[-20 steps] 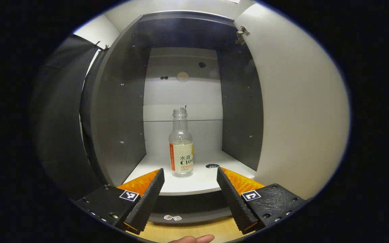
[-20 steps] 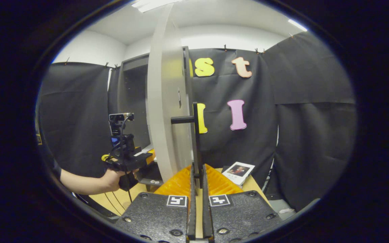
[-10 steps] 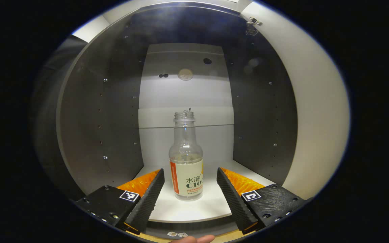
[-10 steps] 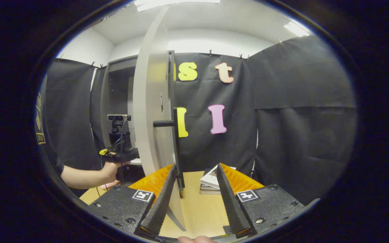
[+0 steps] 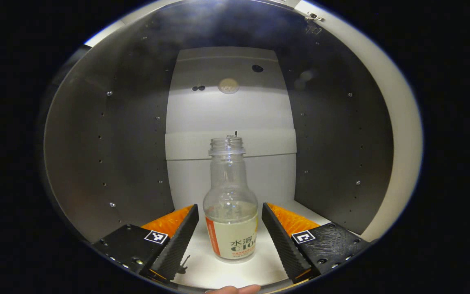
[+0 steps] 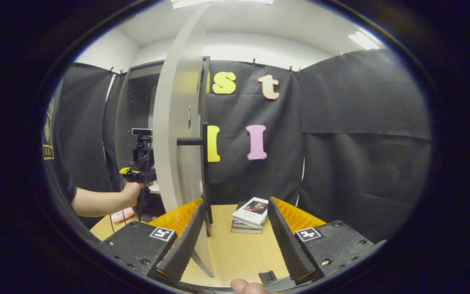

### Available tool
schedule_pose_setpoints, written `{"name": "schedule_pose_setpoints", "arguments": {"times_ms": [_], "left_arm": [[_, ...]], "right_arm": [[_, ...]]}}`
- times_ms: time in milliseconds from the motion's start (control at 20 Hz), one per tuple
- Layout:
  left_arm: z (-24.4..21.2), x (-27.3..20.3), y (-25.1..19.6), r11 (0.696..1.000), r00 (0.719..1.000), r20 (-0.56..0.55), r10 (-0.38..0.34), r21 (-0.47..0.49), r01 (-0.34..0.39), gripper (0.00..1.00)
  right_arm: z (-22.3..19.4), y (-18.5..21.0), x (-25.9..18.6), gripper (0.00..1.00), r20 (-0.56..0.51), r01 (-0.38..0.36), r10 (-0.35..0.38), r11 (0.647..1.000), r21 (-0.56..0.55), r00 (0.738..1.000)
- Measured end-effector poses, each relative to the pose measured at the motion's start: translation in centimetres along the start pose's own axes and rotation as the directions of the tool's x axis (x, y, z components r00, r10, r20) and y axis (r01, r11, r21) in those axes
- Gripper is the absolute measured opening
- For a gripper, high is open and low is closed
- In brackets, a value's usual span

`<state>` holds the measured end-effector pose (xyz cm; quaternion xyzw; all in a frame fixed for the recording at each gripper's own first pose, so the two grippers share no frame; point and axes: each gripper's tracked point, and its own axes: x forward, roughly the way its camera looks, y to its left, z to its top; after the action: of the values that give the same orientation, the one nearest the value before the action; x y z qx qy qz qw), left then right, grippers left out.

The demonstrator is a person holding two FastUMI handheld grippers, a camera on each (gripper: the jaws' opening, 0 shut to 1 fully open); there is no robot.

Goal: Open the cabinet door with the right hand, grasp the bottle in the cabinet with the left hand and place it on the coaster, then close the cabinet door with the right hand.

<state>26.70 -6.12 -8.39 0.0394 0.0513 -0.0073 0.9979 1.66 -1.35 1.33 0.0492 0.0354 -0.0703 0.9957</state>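
Observation:
A clear, capless bottle [image 5: 230, 192] with a pale label stands upright on the white cabinet floor [image 5: 202, 277]. My left gripper [image 5: 230, 207] is open inside the cabinet, with a finger on each side of the bottle's lower body and a gap on both sides. In the right gripper view, the white cabinet door [image 6: 174, 134] stands open, seen edge-on, with its dark bar handle [image 6: 205, 171]. My right gripper [image 6: 236, 202] is open just right of the handle and holds nothing. A hand holds the left gripper [image 6: 137, 173] at the cabinet's mouth. A flat pink thing [image 6: 121, 214], perhaps the coaster, lies on the table.
Dark grey cabinet side walls [image 5: 129, 155] close in on both sides of the left gripper, and a shelf edge crosses behind the bottle's neck. A stack of books [image 6: 249, 214] sits on the wooden table [image 6: 235, 253] right of the door. A small black object [image 6: 267, 276] lies near the front.
My left gripper has pushed forward into the cabinet until the bottle stands between its fingers. My right gripper, shut on the door handle a second ago, has opened and drawn back from it.

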Motion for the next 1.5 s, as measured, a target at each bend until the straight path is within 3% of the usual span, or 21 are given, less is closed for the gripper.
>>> {"name": "schedule_pose_setpoints", "arguments": {"times_ms": [250,300,350,800,950,1000,1050,1100,1150,1500], "left_arm": [[-0.1,1.0,-0.4,1.000,1.000,-0.001,0.006,0.018,-0.006,0.95],[-0.1,1.1,-0.3,1.000,1.000,0.001,0.012,0.023,-0.012,0.92],[0.0,1.1,-0.3,1.000,1.000,0.003,0.011,0.022,-0.011,0.77],[2.4,-2.5,-0.2,1.000,0.999,0.031,0.020,0.016,-0.020,0.78],[3.6,-5.0,0.3,0.999,0.998,0.046,0.040,0.017,-0.041,0.76],[3.9,-6.0,0.4,0.998,0.998,0.046,0.052,0.016,-0.053,0.86],[4.0,-7.0,0.7,0.998,0.997,0.046,0.063,0.015,-0.064,0.65],[4.2,-8.0,1.0,0.997,0.996,0.046,0.075,0.013,-0.076,0.65],[4.3,-9.0,1.4,0.996,0.995,0.046,0.091,0.014,-0.091,0.76],[1.3,-17.6,5.4,0.967,0.970,-0.010,0.241,0.081,-0.240,0.75]], "right_arm": [[0.3,0.1,0.3,0.93,0.000,-0.018,0.018,1.000,-0.009,1.000],[0.2,0.1,0.4,0.93,0.001,-0.023,0.023,1.000,-0.006,1.000],[0.2,0.1,0.6,0.93,0.001,-0.032,0.032,0.999,0.000,0.999],[0.6,-0.2,1.8,0.97,0.011,-0.126,0.126,0.992,-0.003,0.992],[0.5,0.2,2.5,0.98,0.005,-0.208,0.208,0.978,0.004,0.978],[0.5,0.2,2.7,0.98,0.005,-0.236,0.236,0.972,0.002,0.972],[0.6,0.2,2.8,0.98,0.008,-0.262,0.262,0.965,-0.002,0.965],[0.6,0.2,2.9,0.98,0.010,-0.285,0.285,0.958,-0.008,0.958],[0.6,0.3,3.0,0.98,0.011,-0.306,0.307,0.952,-0.014,0.952],[0.5,0.4,3.2,0.98,0.043,-0.435,0.434,0.901,-0.001,0.900]]}}
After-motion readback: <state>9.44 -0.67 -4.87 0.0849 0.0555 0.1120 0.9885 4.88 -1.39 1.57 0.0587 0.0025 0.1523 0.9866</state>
